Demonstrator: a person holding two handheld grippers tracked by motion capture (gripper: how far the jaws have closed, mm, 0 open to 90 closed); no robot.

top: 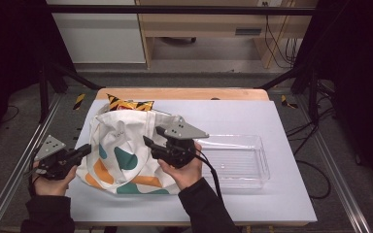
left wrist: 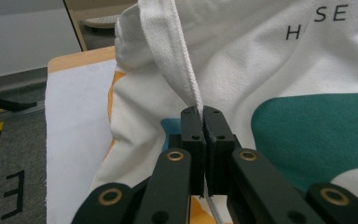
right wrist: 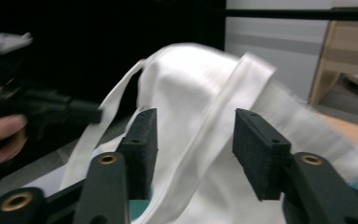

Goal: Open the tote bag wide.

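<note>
Person's forearms in dark sleeves nearest the high camera, a gripper in each hand.

Left gripper (top: 85, 149): at the left edge of the tote bag (top: 126, 145). Jaws pressed together on a white strap (left wrist: 179, 51) of the bag; the webbing runs up from between the pads to the bag's top edge. Strap taut, pinched thin side on.

Right gripper (top: 147, 141): over the bag's right half, jaws pointing left across the cloth. Jaws spread, not gripping. A second strap (right wrist: 214, 126) passes through the gap between the two pads, slanting from upper right to lower left; contact with either pad cannot be told, view is blurred.

Tote bag: white cloth with teal and orange shapes and dark lettering, lying slumped on the white table cover (top: 252, 204), left of centre. A yellow-and-black striped thing (top: 126, 104) sits just behind the bag's top edge. Clear plastic tray (top: 240, 162) just right of the bag, beside the right hand.
</note>
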